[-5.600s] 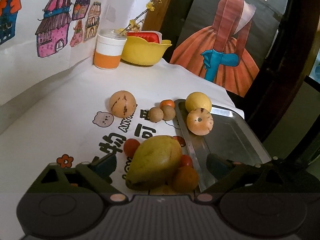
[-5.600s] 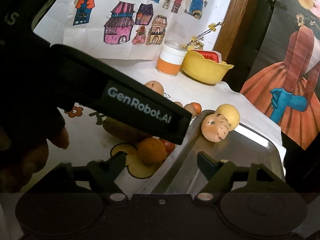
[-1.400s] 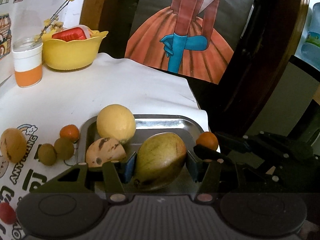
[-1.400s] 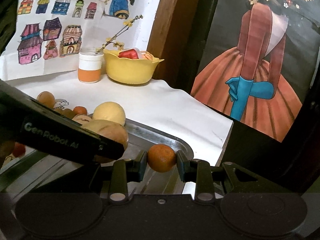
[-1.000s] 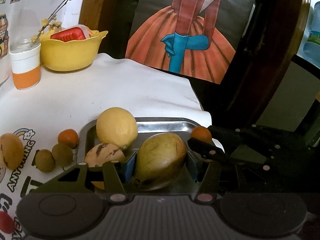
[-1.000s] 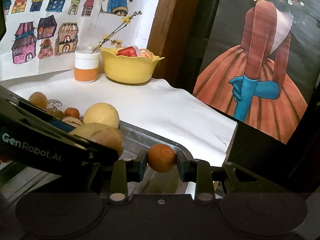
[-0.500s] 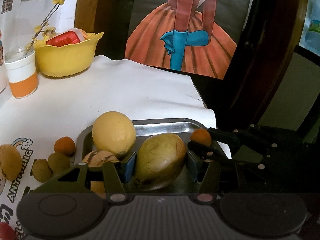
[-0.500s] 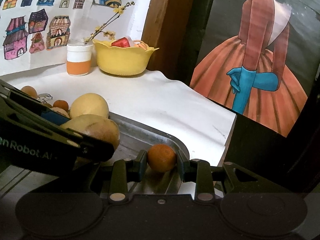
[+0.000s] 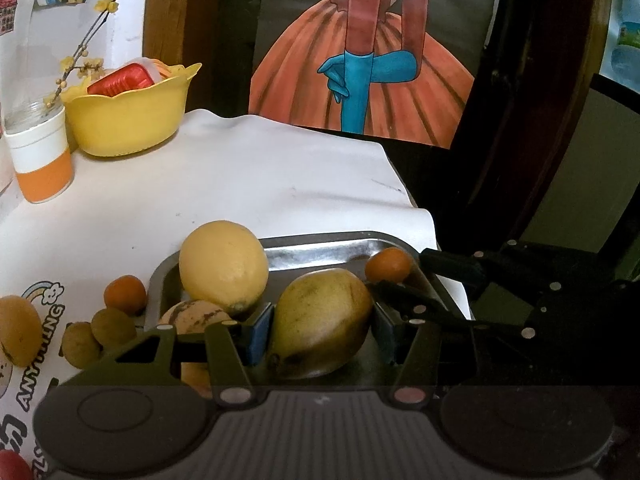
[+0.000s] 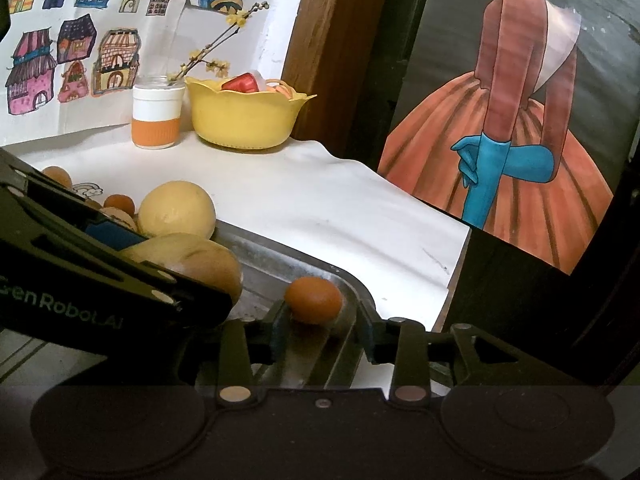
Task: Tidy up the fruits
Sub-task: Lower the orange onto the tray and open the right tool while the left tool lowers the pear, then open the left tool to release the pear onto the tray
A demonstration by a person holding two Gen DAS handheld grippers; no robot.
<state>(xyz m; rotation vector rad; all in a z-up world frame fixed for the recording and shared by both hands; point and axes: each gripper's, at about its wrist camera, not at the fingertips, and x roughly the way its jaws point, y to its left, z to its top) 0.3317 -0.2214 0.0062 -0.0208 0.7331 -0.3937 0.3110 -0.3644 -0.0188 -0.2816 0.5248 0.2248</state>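
Half a second earlier the right gripper point(image 10: 322, 330) had its pads pinched on the small orange point(image 10: 313, 300); now its fingers had spread and the fruit sat loose on the metal tray point(image 10: 280, 264), touching neither pad as far as the right wrist view showed. From the left camera that orange point(image 9: 388, 265) lay in the tray's corner at about 2 o'clock from the mango point(image 9: 320, 322), with the right gripper's dark fingers just beside it.

And the left gripper point(image 9: 318, 332) was clamped on the mango, blue pads pressed to both flanks, low over the tray floor (whether the fruit actually touched the metal could not be told). Behind it, at 11 o'clock, sat the big yellow round fruit point(image 9: 223, 266) inside the tray, and a striped tan fruit point(image 9: 194, 316) peeked out at 9 o'clock.

Off the tray, on the white cloth point(image 9: 240, 176), waited a second small orange point(image 9: 125, 295) and two brownish-green little fruits point(image 9: 100, 334) beside it. Far back at 10 o'clock stood the yellow bowl point(image 9: 128, 120) and the orange-and-white cup point(image 9: 40, 160).
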